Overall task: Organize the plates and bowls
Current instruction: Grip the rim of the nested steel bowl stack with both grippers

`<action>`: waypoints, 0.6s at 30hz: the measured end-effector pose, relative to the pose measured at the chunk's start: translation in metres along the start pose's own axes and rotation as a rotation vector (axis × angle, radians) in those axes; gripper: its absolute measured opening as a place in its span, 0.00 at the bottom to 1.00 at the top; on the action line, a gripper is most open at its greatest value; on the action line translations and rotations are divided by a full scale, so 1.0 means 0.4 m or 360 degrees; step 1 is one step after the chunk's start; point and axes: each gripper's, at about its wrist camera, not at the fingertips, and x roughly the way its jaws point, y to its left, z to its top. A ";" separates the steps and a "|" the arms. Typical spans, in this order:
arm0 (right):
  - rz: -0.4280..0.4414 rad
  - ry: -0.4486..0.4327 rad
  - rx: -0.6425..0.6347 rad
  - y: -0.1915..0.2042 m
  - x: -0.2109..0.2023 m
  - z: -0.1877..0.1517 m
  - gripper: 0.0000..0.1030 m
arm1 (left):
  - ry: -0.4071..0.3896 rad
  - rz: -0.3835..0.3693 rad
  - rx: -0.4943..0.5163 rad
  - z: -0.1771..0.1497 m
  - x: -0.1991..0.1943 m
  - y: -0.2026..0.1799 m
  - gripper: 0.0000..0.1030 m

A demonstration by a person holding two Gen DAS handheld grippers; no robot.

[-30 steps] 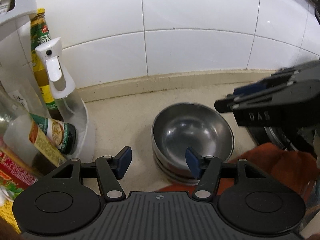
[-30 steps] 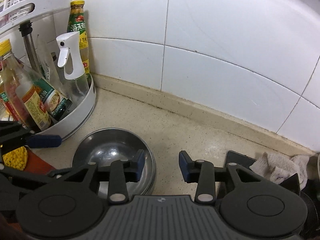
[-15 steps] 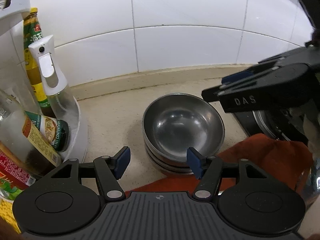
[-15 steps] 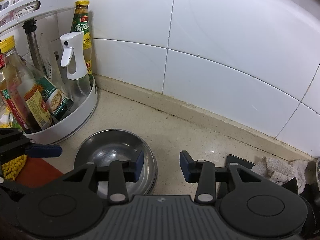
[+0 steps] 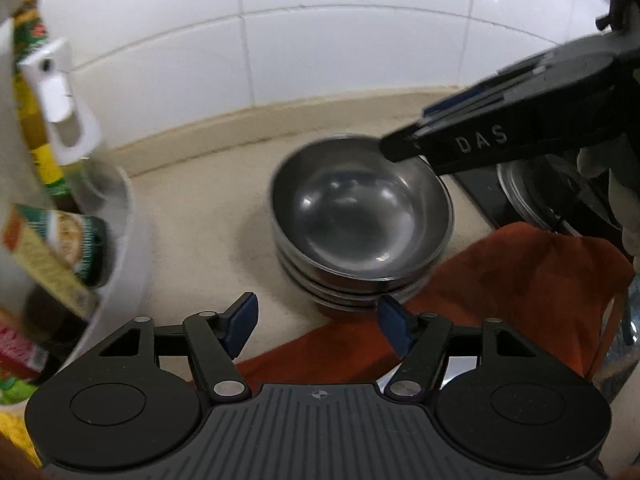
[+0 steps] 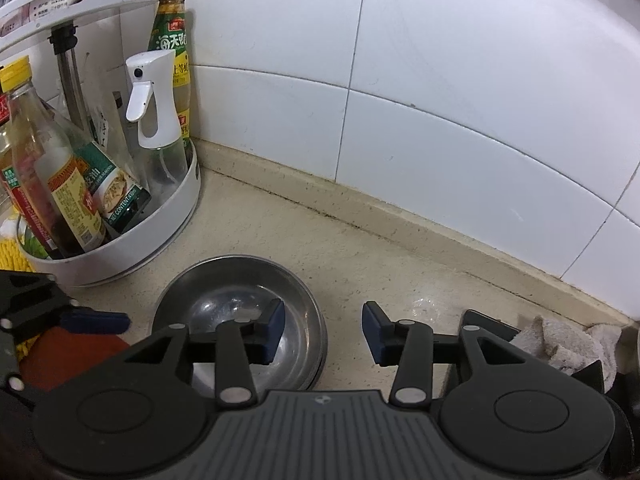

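A stack of steel bowls (image 5: 362,228) stands on the beige counter near the tiled wall; it also shows in the right wrist view (image 6: 240,312). My left gripper (image 5: 318,326) is open and empty, just in front of the stack. My right gripper (image 6: 323,330) is open and empty above the stack's right rim; in the left wrist view its fingers (image 5: 404,148) hang over the far right rim of the top bowl. No plates are in view.
A white round rack (image 6: 132,236) with sauce bottles and a spray bottle (image 6: 154,120) stands left of the bowls. An orange cloth (image 5: 520,292) lies to the front right. A black stove edge (image 6: 480,320) and a grey rag (image 6: 568,344) are at the right.
My left gripper has pulled back and risen, so the bowl stack sits farther from its fingers. My right gripper has drifted a little over the stack's right rim. Both stay open.
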 end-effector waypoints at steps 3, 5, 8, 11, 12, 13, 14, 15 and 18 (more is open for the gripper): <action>0.0008 0.0010 0.0004 -0.006 0.009 0.003 0.38 | 0.0028 -0.0022 0.0048 0.011 0.026 -0.009 0.71; 0.0007 0.0014 0.0014 -0.013 0.014 0.005 0.38 | 0.0036 -0.0042 0.0064 0.022 0.038 -0.010 0.71; 0.0007 0.0030 0.0029 -0.025 0.026 0.008 0.38 | 0.0036 -0.0077 0.0093 0.042 0.051 -0.009 0.71; 0.0002 0.0047 0.0043 -0.038 0.041 0.009 0.38 | 0.0047 -0.0112 0.0122 0.062 0.071 -0.012 0.73; 0.0001 0.0051 0.0051 -0.042 0.046 0.010 0.38 | 0.0043 -0.0110 0.0129 0.067 0.079 -0.017 0.74; 0.0001 0.0058 0.0060 -0.047 0.052 0.011 0.38 | 0.0039 -0.0110 0.0139 0.073 0.085 -0.019 0.75; 0.0000 0.0063 0.0066 -0.051 0.057 0.011 0.38 | 0.0034 -0.0112 0.0140 0.080 0.092 -0.017 0.75; 0.0000 0.0069 0.0073 -0.056 0.062 0.013 0.38 | 0.0025 -0.0122 0.0136 0.086 0.099 -0.013 0.75; -0.0004 0.0076 0.0094 -0.070 0.075 0.018 0.38 | -0.0009 -0.0153 0.0127 0.092 0.111 -0.003 0.78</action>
